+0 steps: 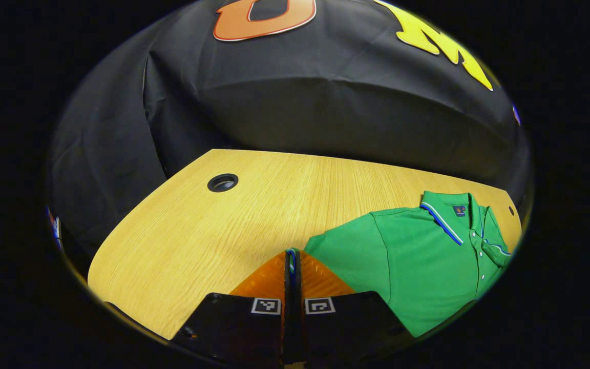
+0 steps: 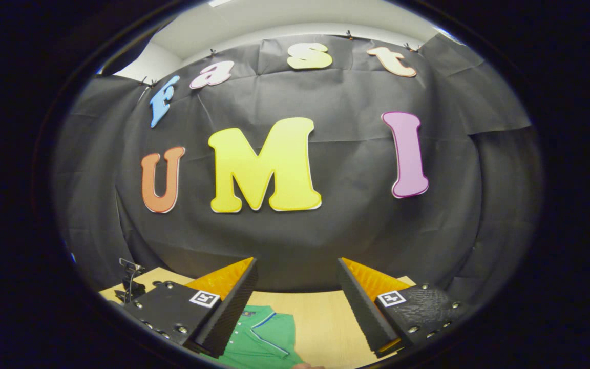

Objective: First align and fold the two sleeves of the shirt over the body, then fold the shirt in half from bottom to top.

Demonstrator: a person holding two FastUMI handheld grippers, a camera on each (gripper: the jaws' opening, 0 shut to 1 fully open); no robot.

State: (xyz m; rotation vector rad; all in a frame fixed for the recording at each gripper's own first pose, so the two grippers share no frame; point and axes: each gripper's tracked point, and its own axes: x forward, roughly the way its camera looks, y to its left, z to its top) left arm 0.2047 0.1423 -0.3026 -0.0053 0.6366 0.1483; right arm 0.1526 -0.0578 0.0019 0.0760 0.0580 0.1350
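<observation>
The left gripper [image 1: 292, 256] has its fingers pinching the sleeve hem of the shirt [image 1: 423, 256], which lies right on the surface [image 1: 182, 241]. The right gripper [image 2: 295, 302] hangs spread above the collar — thin cloth could slip, skewing the fold.

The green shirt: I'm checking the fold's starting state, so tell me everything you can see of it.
The green shirt is a short-sleeved polo in soft knit-looking fabric, with a collar edged in blue and white stripes, a placket of small white buttons and a small dark tag inside the neck. It lies flat, front up, on the wooden table. The left gripper, fingers together, seems to pinch the striped cuff of its near sleeve. The right gripper view shows its collar below the open right gripper.
</observation>
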